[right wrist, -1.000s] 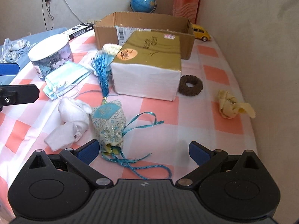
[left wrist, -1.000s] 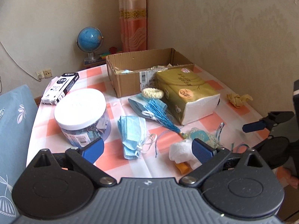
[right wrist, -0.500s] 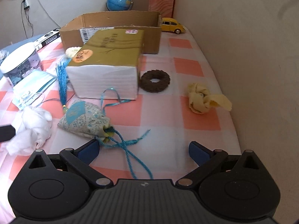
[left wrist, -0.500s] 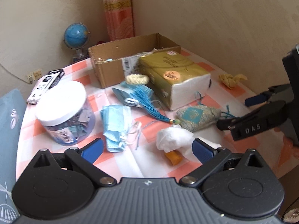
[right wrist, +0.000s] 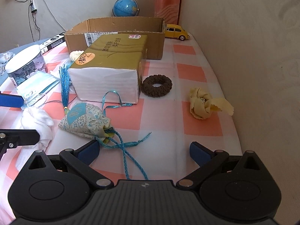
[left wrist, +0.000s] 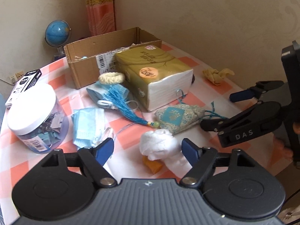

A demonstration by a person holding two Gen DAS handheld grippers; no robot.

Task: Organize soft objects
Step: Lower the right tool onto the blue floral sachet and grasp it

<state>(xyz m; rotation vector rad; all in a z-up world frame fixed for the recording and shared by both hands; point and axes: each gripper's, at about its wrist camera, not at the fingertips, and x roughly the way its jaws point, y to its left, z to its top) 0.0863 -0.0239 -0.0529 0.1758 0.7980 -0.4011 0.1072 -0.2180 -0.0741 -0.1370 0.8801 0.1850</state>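
Home: curtain [left wrist: 99, 9], checked tablecloth [right wrist: 189, 93]

Surface: table under pink-and-white checked cloth [right wrist: 195, 123].
Far: cardboard box [right wrist: 116, 35], yellow toy car [right wrist: 177, 31].
Centre: tissue pack [right wrist: 112, 65], brown ring [right wrist: 157, 85].
Near: patterned pouch [right wrist: 84, 120], white cloth [left wrist: 159, 146].
Left: jar [left wrist: 35, 118], face masks [left wrist: 88, 123].
Right: yellow cloth [right wrist: 204, 104].

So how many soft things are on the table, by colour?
Blue: 3 (face mask, second mask, pouch)
White: 1 (cloth)
Cream: 1 (hair tie)
Brown: 1 (hair tie)
Yellow: 1 (cloth)
Total: 7
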